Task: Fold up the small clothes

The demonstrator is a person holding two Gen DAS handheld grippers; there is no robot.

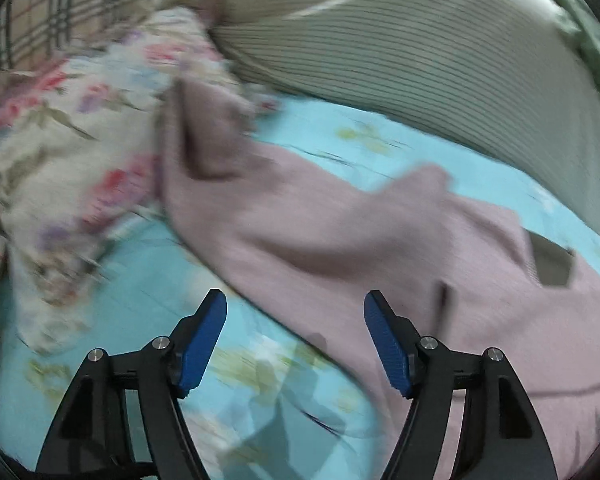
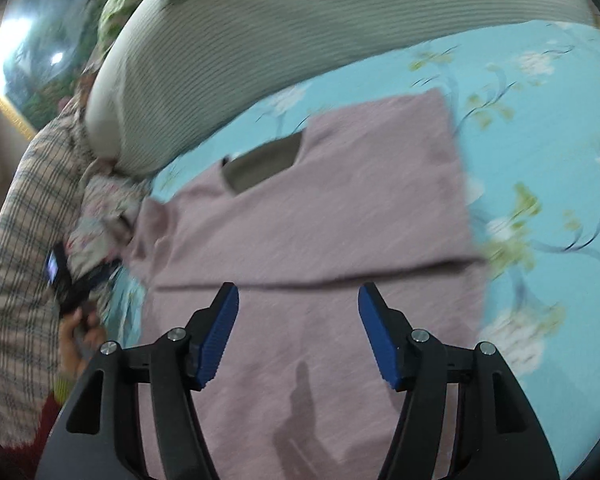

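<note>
Lying spread on the bed's turquoise floral sheet (image 2: 540,92) is a mauve knit top (image 2: 340,208) — neckline toward the striped pillow (image 2: 260,32), one sleeve trailing onto a floral cloth (image 1: 68,128) at the bed's edge. Left gripper (image 1: 294,312) is hovering with fingers wide, gripping nothing. Right gripper (image 2: 298,304) is hovering over the top's lower part — fingers wide, nothing between them. Both views are motion-blurred.
</note>
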